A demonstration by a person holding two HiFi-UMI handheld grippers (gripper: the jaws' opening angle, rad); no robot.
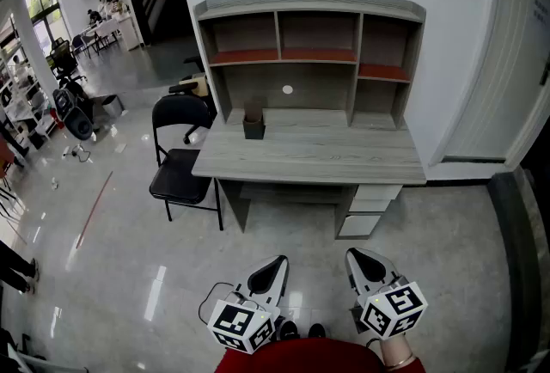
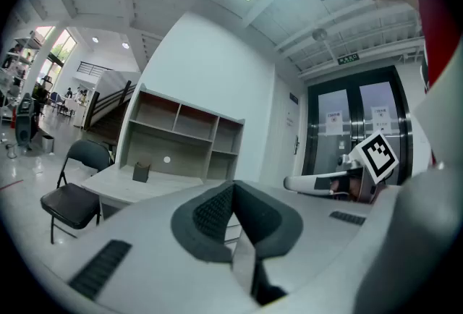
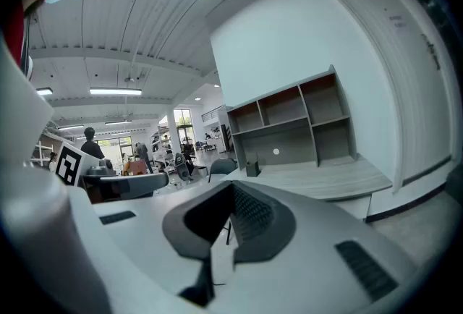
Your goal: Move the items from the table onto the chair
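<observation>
Left gripper (image 1: pixel 277 261) shut tight, nothing between the pads. Right gripper (image 1: pixel 357 255) closed too, empty. Both low by the body, side by side, tips toward the table (image 1: pixel 309 161), well short of it. One small dark box (image 1: pixel 253 127) upright on the table, back left, just in front of the hutch (image 1: pixel 309 27). Black chair (image 1: pixel 182 165) just beside the table's left end, apart from the box. Drawers (image 1: pixel 368 206) under the table's right side. Glossy grey floor (image 1: pixel 129 268) all round.
</observation>
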